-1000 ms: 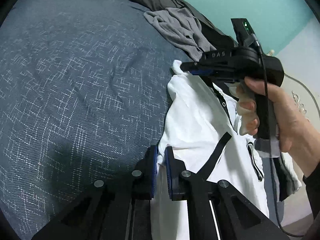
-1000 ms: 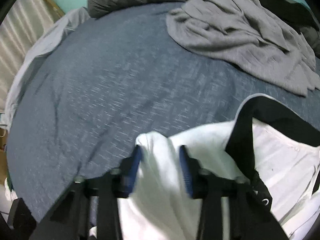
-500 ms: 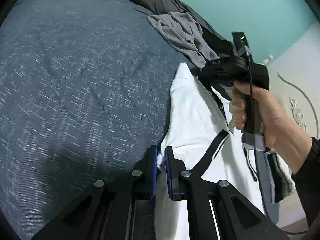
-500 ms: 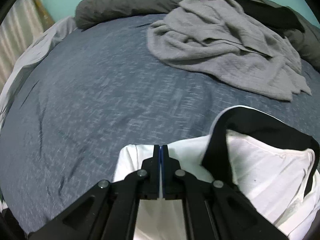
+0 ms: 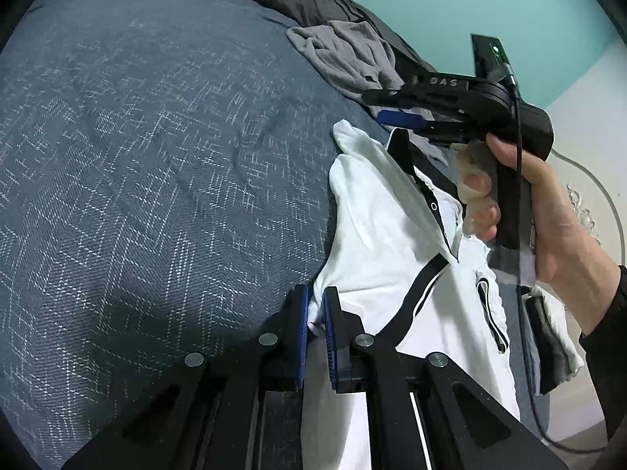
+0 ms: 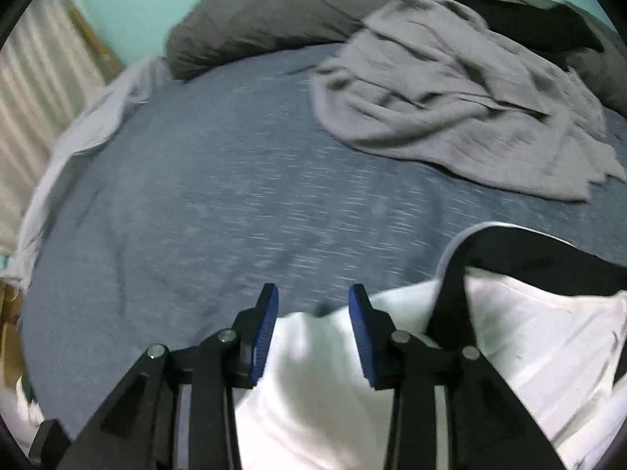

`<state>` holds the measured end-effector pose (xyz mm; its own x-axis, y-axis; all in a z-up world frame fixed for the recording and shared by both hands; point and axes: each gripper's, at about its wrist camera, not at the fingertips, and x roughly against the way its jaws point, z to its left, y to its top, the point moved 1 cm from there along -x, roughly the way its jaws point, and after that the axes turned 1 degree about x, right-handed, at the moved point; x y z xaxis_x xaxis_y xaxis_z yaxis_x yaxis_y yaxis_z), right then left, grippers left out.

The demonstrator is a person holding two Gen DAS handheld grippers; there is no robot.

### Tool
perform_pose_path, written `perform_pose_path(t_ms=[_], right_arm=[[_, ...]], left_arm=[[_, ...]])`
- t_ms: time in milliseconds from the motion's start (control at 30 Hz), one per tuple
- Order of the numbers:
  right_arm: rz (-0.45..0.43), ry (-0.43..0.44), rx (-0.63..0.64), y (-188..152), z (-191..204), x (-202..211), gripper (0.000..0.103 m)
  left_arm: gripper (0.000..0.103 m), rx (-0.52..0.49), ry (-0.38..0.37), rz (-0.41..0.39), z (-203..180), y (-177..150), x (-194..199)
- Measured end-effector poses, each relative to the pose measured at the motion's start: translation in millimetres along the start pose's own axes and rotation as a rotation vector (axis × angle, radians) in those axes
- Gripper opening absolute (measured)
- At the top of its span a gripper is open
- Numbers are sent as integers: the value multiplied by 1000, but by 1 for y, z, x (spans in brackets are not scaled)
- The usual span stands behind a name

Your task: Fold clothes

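Observation:
A white polo shirt [image 5: 384, 235] with a black collar [image 6: 529, 254] and black trim lies on the blue-grey bed cover [image 5: 156, 156]. My left gripper [image 5: 313, 293] is shut on the shirt's left edge, with white cloth pinched between its blue pads. My right gripper [image 5: 374, 106], held in a person's hand [image 5: 556, 211], hovers just above the shirt's top corner. Its jaws are opening. In the right wrist view my right gripper [image 6: 313, 293] stands with its pads apart, and the white shirt [image 6: 529, 333] lies loose below them, not pressed.
A crumpled grey garment [image 6: 450, 109] lies on the bed beyond the shirt, also seen as the grey garment [image 5: 345, 51]. A dark duvet [image 6: 274, 19] is bunched along the teal wall. A cable hangs from the right handle. Bare bed cover spreads to the left.
The right gripper closed on the shirt's top corner, then opened and lifted off it, leaving the cloth on the bed. The left gripper kept its hold and stayed put.

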<state>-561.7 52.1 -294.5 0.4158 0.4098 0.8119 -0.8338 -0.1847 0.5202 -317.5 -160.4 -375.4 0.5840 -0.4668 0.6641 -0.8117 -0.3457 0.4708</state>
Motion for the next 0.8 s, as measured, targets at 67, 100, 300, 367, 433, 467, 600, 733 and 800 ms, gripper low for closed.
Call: perform_pose_path(t_ms=[67,100,300,367,433,467,600,733,800], right_arm=[[36,8,64,-7,12,-3,37],[62,-4,97,-10,19,-12,37],[129,-51,167,-19,31,-36,3],[111,-55,157,-20,29,-33,2],[72,-66,131,-16,24,-31,2],[51,-72,102,-12,19,-29,2],[22,-110,3,-7,-1,-27,2],[52,-86,-53,-14,-10,-35,2],[70,-62,-77,-17,-14,-40,2]], left_arm=[[9,-1,1,1,-1,0,0],[9,1,0,1,-1,-1,0],[9,5,-2,1,0,0,-1],[9,5,-2,1,0,-1,0],[9,3,-1,1,-1,-2,1],[9,4,-2,1,-1,-2,1],[9,9,0,1,-1,-3,1],[9,17,3,2,0,-5,2],[9,15,5,4,0,-2,-1]])
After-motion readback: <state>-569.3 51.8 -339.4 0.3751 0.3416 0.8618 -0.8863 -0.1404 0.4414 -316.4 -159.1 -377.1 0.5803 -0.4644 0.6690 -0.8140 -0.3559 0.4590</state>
